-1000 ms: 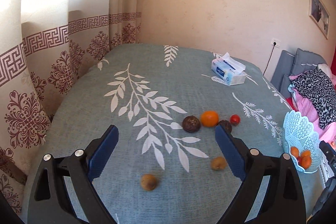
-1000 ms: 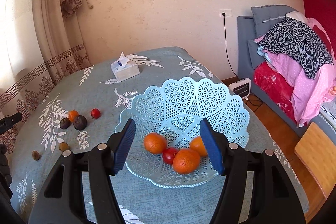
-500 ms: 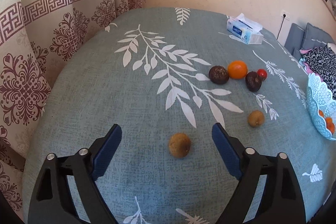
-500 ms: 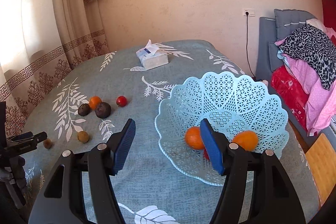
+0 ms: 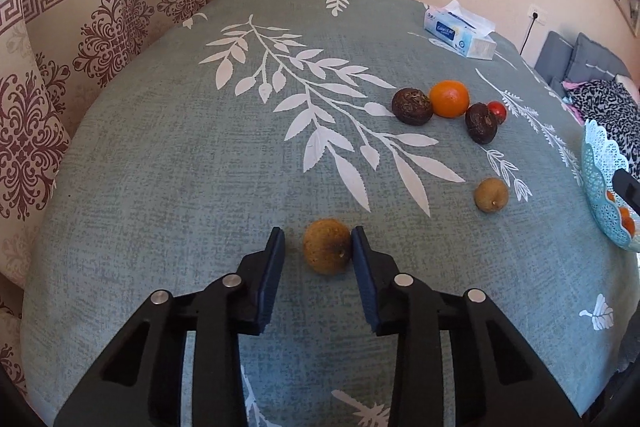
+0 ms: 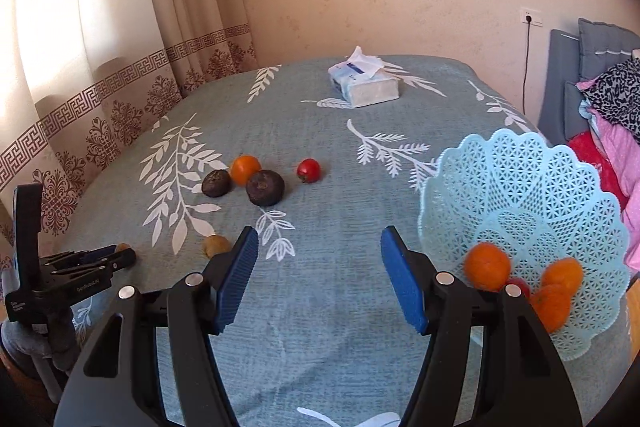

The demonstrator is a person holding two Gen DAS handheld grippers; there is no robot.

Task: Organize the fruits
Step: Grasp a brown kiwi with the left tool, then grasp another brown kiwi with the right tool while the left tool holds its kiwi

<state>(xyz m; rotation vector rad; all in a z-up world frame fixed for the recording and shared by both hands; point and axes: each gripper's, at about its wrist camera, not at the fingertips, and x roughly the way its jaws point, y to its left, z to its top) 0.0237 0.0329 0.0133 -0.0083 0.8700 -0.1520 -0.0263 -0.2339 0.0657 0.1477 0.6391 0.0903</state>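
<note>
Left gripper (image 5: 318, 245): jaws straddle a brown fruit (image 5: 327, 246) at lower centre; right pad touching, left pad slightly apart, so the grip cannot be told. A second brown fruit (image 5: 491, 194) is seen mid-right. Right gripper (image 6: 316, 275): jaws spread wide, nothing held. Basket (image 6: 520, 187): cut off at right edge; oranges (image 6: 486, 266) partly hidden.
</note>
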